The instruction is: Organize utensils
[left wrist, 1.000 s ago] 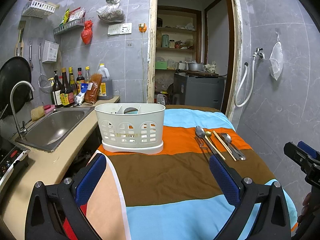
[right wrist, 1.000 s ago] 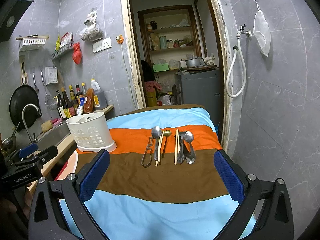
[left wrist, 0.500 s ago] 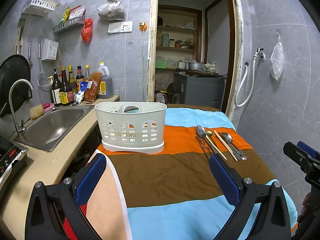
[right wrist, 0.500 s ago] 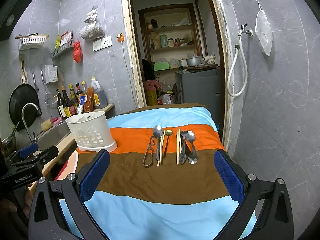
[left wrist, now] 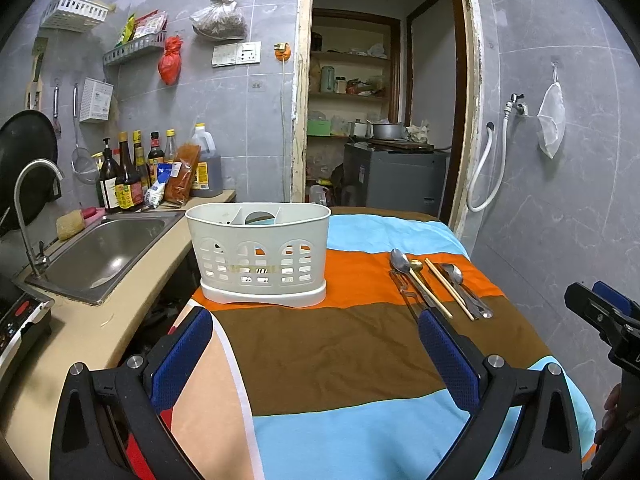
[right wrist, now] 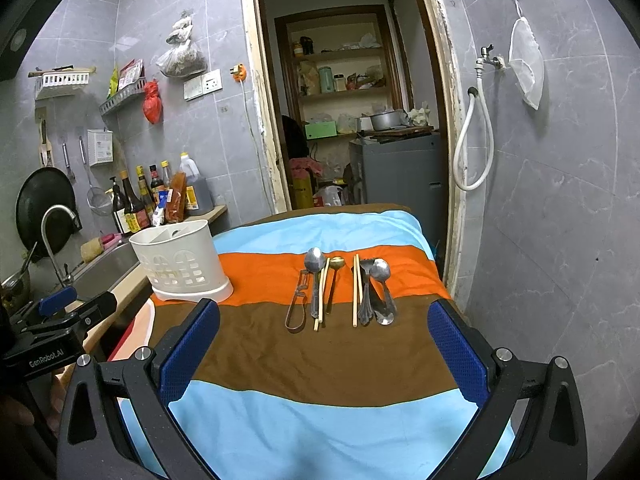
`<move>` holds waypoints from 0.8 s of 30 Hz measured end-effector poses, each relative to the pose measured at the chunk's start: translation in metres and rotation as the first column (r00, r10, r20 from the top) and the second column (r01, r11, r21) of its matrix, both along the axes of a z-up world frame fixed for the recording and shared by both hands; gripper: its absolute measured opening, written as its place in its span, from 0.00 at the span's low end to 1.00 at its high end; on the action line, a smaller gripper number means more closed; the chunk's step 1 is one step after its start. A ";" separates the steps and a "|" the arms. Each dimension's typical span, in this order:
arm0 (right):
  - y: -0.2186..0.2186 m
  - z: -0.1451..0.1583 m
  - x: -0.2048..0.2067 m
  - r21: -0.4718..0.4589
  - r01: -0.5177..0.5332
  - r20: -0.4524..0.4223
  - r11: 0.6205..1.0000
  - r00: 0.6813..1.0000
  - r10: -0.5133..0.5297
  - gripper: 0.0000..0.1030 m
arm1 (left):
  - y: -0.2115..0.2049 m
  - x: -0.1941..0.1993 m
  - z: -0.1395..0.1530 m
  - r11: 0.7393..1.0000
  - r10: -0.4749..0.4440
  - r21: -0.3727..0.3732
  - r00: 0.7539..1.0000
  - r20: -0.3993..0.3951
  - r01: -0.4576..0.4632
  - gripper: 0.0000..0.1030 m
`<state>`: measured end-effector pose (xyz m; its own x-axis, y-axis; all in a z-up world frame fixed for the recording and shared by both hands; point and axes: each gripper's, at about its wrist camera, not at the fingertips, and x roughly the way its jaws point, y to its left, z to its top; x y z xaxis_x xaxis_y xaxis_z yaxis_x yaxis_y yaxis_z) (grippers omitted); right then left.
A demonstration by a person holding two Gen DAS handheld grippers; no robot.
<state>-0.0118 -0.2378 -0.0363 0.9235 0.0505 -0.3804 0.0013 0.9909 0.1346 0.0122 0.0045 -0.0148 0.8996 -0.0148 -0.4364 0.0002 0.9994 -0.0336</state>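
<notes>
Since the utensils [right wrist: 340,288] are lying flat on the striped cloth [right wrist: 320,360], right of the caddy [right wrist: 180,264], thin, slick steel, you're hovering both the left gripper [left wrist: 316,344] and right gripper [right wrist: 324,336] spread and empty; pinch mid-handle.

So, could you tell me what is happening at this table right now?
A person holds two open grippers, left gripper and right gripper, above a striped cloth; neither holds anything. The utensils lie in a row on the cloth, and the white caddy stands apart from them beside the sink.
</notes>
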 end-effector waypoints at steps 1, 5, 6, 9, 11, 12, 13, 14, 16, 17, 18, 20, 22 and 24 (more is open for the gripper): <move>0.000 0.000 0.000 0.000 0.000 0.000 1.000 1.000 0.000 0.99 | -0.001 0.000 0.000 1.000 -0.001 0.001 1.000 0.000 0.001 1.00; -0.001 0.001 0.001 0.000 -0.001 -0.002 1.000 1.000 0.001 0.99 | -0.004 -0.001 0.001 1.000 -0.003 0.004 1.000 0.002 0.003 1.00; -0.001 0.001 0.001 0.000 -0.002 -0.001 1.000 1.000 0.002 0.99 | -0.005 -0.001 0.001 1.000 -0.004 0.004 1.000 0.002 0.004 1.00; -0.001 0.002 0.001 0.000 -0.003 -0.003 1.000 1.000 0.003 0.99 | -0.005 -0.001 0.002 1.000 -0.004 0.004 1.000 0.002 0.004 1.00; -0.001 0.002 0.001 0.001 -0.003 -0.003 1.000 1.000 0.003 0.99 | -0.006 -0.001 0.002 1.000 -0.004 0.004 1.000 0.001 0.004 1.00; -0.001 0.002 0.001 0.000 -0.002 -0.003 1.000 1.000 0.002 0.99 | -0.005 -0.001 0.002 1.000 -0.003 0.004 1.000 0.001 0.003 1.00; -0.001 0.002 0.001 0.000 -0.002 -0.003 1.000 1.000 0.002 0.99 | -0.006 -0.001 0.002 1.000 -0.003 0.003 1.000 0.001 0.003 1.00; -0.002 0.004 0.001 0.000 -0.003 -0.004 1.000 1.000 0.003 0.99 | -0.005 -0.001 0.002 1.000 -0.003 0.003 1.000 0.001 0.003 1.00; -0.001 0.002 0.001 0.000 -0.003 -0.005 1.000 1.000 0.003 0.99 | -0.005 -0.001 0.002 1.000 -0.003 0.003 1.000 0.000 0.003 1.00; -0.001 0.002 0.001 0.000 -0.003 -0.005 1.000 1.000 0.003 0.99 | -0.005 -0.001 0.002 1.000 -0.004 0.002 1.000 0.000 0.004 1.00; -0.001 0.002 0.001 -0.001 -0.004 -0.005 1.000 1.000 0.004 0.99 | -0.005 -0.001 0.002 1.000 -0.004 0.003 1.000 0.000 0.004 1.00; -0.001 0.002 0.001 0.000 -0.003 -0.006 1.000 1.000 0.003 0.99 | -0.005 -0.001 0.002 1.000 -0.004 0.003 1.000 0.001 0.004 1.00; 0.000 0.002 0.001 0.000 -0.002 -0.006 1.000 1.000 0.002 0.99 | -0.005 -0.001 0.002 1.000 -0.004 0.003 1.000 0.001 0.004 1.00; 0.000 0.002 0.001 0.001 -0.001 -0.004 1.000 1.000 0.001 0.99 | -0.005 -0.001 0.002 1.000 -0.005 0.003 1.000 0.000 0.005 1.00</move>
<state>-0.0104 -0.2380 -0.0346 0.9218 0.0521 -0.3842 0.0003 0.9908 0.1351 0.0110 -0.0001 -0.0126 0.8996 -0.0179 -0.4364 0.0049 0.9995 -0.0309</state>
